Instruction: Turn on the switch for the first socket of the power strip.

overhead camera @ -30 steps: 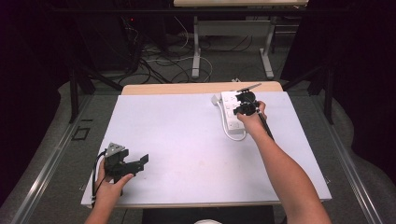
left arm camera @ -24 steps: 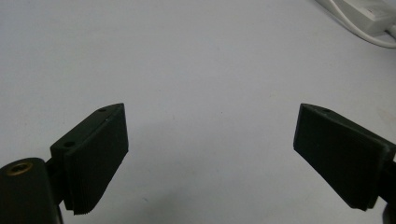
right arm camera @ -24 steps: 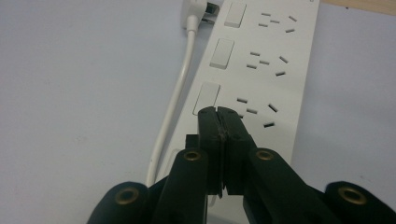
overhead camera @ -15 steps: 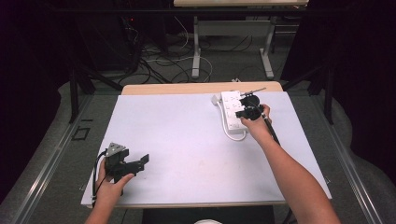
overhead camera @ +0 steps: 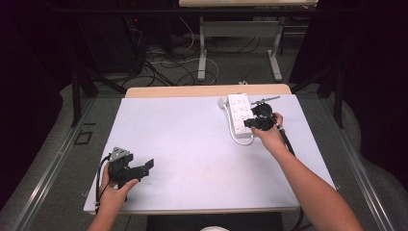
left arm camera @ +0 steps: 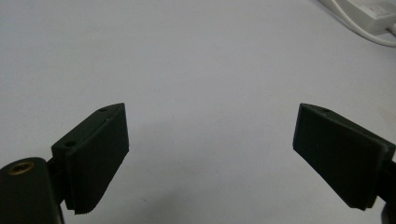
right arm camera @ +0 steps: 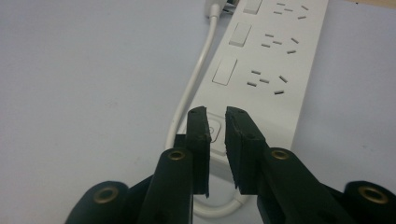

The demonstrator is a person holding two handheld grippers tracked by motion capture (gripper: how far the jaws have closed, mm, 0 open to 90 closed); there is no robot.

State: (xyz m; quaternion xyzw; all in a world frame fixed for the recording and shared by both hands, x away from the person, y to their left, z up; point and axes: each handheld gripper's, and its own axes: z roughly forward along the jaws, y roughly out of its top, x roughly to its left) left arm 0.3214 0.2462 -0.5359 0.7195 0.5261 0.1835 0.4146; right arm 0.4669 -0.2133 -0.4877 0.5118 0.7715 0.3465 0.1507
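Observation:
A white power strip [overhead camera: 239,111] lies at the far right of the white table, its white cable [right arm camera: 194,87] looping round its near end. My right gripper [overhead camera: 250,123] hangs over that near end, jaws drawn almost together with only a thin slit and nothing between them. In the right gripper view, the right gripper [right arm camera: 216,117] has its tips just above the strip's end switch [right arm camera: 214,131], with the sockets [right arm camera: 267,78] beyond. My left gripper [overhead camera: 146,166] rests near the front left edge, wide open over bare table [left arm camera: 205,79]. The power strip [left arm camera: 371,10] peeks in at the far corner.
The white table top [overhead camera: 183,139] stretches between the two hands. A wooden strip [overhead camera: 192,91] edges its far side. Beyond it are cables on the floor [overhead camera: 163,62] and the legs of another desk [overhead camera: 202,48].
My right gripper has slid a little along the power strip toward its near end. The left gripper has stayed still.

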